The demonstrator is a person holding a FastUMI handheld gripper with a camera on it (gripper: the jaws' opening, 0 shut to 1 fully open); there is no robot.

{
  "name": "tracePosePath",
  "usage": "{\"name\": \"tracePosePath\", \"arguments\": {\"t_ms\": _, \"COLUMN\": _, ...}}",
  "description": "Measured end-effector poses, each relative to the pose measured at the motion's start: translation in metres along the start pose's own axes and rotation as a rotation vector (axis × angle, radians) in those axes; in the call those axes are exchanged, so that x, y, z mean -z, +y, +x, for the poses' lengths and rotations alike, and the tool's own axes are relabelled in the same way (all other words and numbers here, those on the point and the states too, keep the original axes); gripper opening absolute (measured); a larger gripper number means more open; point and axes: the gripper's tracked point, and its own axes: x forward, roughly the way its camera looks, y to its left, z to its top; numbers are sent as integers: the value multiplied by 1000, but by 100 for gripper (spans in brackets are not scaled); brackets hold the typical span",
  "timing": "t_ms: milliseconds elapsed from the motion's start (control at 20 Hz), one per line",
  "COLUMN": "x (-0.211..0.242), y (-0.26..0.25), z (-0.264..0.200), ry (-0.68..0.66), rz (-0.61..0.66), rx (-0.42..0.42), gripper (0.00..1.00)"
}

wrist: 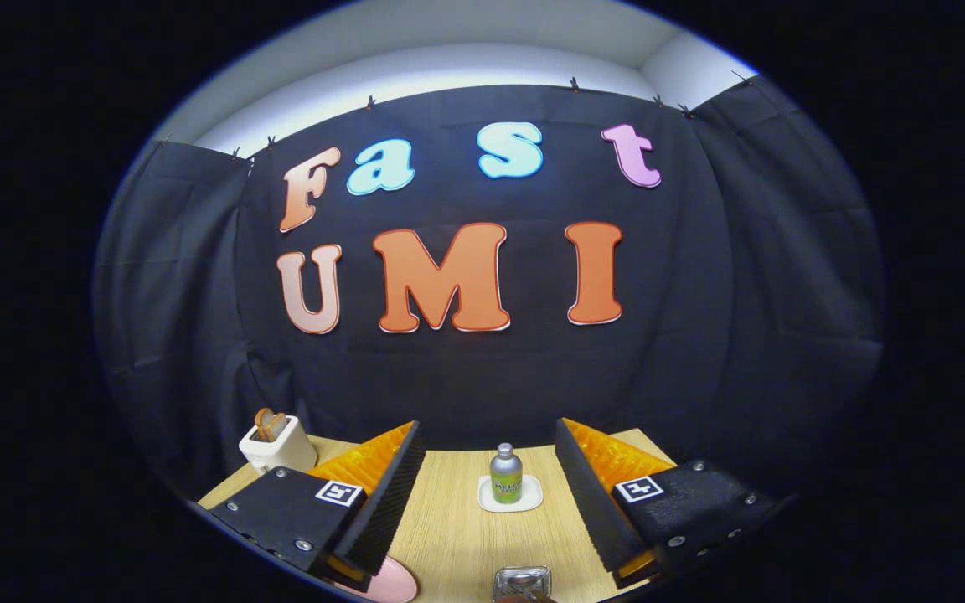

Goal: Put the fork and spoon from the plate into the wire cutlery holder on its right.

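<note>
— Fingers first: the gripper (489, 494) sits at the bottom of the frame with its jaws spread wide and nothing between them, so it is released, holding neither fork nor spoon.

— And beyond it, biggest thing first?

— That is the wooden table (449, 536), running across the lower part of the frame. Upper left of it, beyond the left finger, stands a white toaster (277, 446) with bread in its slot. Lower centre, between the fingers and further off, is a small white tray (511, 496) with a little bottle (505, 474) standing upright on it.

— The plate and the holder?

— At the bottom edge, just left of centre, a pink plate (390, 582) peeks out by the left finger (only a sliver, so I cannot tell what lies on it). Just right of it, bottom centre, is a shiny metal thing (522, 583) that may be the wire cutlery holder; too little shows to be sure.

— So progress?

— I'd judge that no piece is gripped; whether any already sits in the holder cannot be told.
</note>
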Motion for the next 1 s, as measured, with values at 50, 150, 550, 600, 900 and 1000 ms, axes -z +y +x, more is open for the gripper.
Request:
{"name": "tracePosePath", "arguments": {"t_ms": 50, "x": -3, "y": 3, "z": -1, "ry": -8, "rz": 2, "rx": -3, "gripper": 94}}
{"name": "tracePosePath", "arguments": {"t_ms": 150, "x": -8, "y": 7, "z": -3, "ry": -18, "rz": 11, "rx": -12, "gripper": 95}}
{"name": "tracePosePath", "arguments": {"t_ms": 550, "x": -9, "y": 15, "z": -4, "ry": -14, "rz": 8, "rx": -34, "gripper": 95}}
{"name": "tracePosePath", "arguments": {"t_ms": 600, "x": -8, "y": 17, "z": -4, "ry": -10, "rz": 3, "rx": -35, "gripper": 95}}
{"name": "tracePosePath", "arguments": {"t_ms": 900, "x": -10, "y": 22, "z": -4, "ry": -7, "rz": -2, "rx": -41, "gripper": 96}}
{"name": "tracePosePath", "arguments": {"t_ms": 1000, "x": -12, "y": 22, "z": -4, "ry": -12, "rz": -3, "rx": -42, "gripper": 96}}
